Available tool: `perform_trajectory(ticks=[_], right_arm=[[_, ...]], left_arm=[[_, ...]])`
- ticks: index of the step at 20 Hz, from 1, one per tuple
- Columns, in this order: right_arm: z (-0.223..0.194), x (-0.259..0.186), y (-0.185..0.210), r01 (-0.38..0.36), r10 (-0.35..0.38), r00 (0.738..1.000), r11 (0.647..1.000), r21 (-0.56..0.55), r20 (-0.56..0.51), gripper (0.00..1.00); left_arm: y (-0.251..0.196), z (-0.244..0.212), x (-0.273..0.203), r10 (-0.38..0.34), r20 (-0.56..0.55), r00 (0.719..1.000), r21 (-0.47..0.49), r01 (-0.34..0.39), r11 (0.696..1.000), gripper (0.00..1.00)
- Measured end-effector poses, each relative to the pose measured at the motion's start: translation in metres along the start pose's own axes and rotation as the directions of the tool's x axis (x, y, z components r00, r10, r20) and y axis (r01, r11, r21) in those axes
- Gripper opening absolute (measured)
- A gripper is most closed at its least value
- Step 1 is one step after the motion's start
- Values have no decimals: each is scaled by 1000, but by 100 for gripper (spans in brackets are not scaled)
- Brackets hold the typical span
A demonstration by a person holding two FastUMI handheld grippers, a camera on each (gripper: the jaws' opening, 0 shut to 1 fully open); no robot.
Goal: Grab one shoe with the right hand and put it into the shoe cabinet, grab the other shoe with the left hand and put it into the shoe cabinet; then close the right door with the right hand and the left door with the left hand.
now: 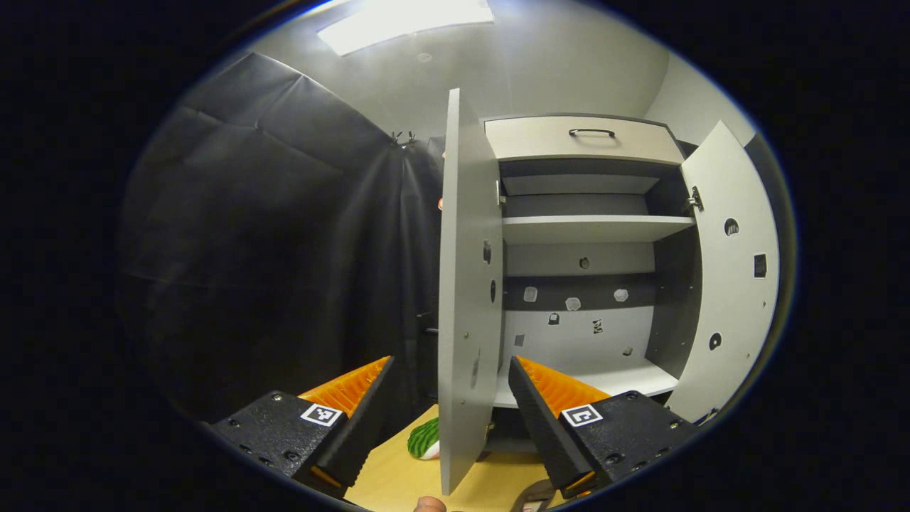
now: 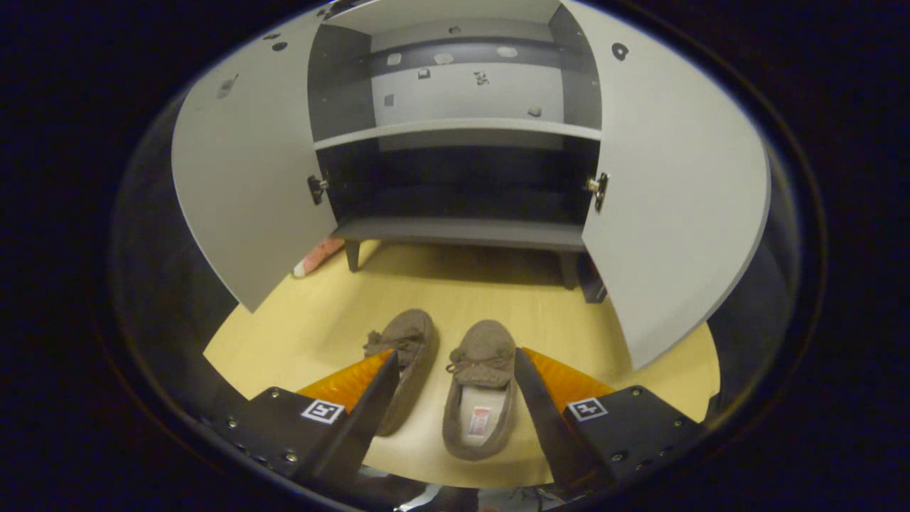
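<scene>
Before the shoe cabinet [image 2: 462,128], two brown suede-like moccasin shoes lie side by side on the pale wooden floor [image 2: 320,320]: right shoe [image 2: 480,391], left shoe [image 2: 409,355]. Both flat grey doors stand open. Right gripper [image 2: 455,398] hangs released over them; left gripper [image 1: 451,405], released, straddles the left door [image 1: 466,299] edge.

Both cabinet doors [image 2: 249,178] stand wide, leaving the lower shelf [image 2: 462,231] openly reachable above the shoes [image 2: 480,387].
</scene>
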State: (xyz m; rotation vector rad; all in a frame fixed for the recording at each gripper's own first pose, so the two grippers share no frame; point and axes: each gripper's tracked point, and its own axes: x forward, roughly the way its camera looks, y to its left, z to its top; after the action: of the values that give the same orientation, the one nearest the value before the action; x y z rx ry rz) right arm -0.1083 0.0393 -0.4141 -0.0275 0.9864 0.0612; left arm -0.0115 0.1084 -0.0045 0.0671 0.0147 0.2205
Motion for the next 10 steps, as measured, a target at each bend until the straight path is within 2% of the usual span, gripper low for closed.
perform_trajectory(ticks=[2, 4, 5, 10], right_arm=[[-27, 20, 0, -3, 1, 996, 1000, -26, -85, 82], [-49, 36, 4, -19, 14, 988, 999, -31, -152, 70], [-59, 46, 7, -25, 20, 983, 999, -27, -181, 56], [-78, 72, 1, -2, -12, 975, 998, -63, -221, 58]], left_arm=[[6, 0, -3, 19, -3, 1000, 2, -19, 1000, 96], [13, -2, -5, 40, -11, 999, 5, -40, 999, 96], [16, -4, -7, 50, -15, 999, 8, -50, 999, 96], [32, -8, -17, 100, -28, 995, 26, -99, 995, 96]])
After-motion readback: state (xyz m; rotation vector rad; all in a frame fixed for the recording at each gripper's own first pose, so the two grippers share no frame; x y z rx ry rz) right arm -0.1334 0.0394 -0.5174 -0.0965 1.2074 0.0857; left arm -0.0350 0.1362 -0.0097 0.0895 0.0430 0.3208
